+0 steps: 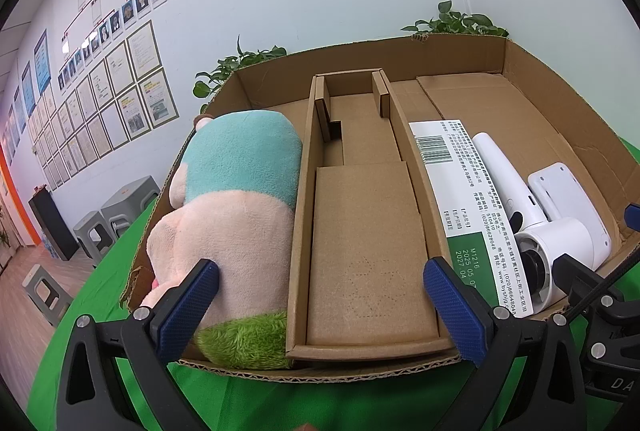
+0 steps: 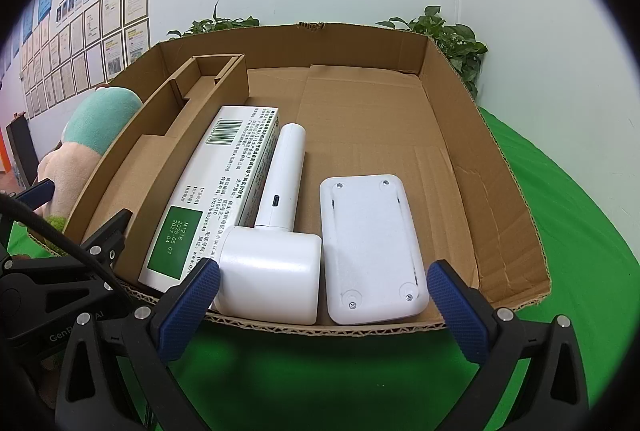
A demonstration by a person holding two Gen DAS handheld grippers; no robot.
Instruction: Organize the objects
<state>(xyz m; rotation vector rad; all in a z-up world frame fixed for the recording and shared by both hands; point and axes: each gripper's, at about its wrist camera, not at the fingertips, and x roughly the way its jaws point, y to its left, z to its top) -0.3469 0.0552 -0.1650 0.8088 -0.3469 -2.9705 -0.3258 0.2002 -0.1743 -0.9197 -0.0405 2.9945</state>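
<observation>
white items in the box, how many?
3, side by side at the right: carton by the insert, handheld device beside it, flat case rightmost. Plush may hide more.

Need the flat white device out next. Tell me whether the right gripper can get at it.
Probably yes. The flat white device lies uncovered by the box's near wall, just ahead of the right gripper, whose jaws stand open.

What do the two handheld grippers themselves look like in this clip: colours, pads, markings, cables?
Both the left gripper and the right gripper have black angular frames with silver screws. Their fingers carry blue pads with a fine knurled texture. In the right wrist view a black cable crosses the left gripper's body, which bears partial white lettering. No hands or sleeves show clearly.
</observation>
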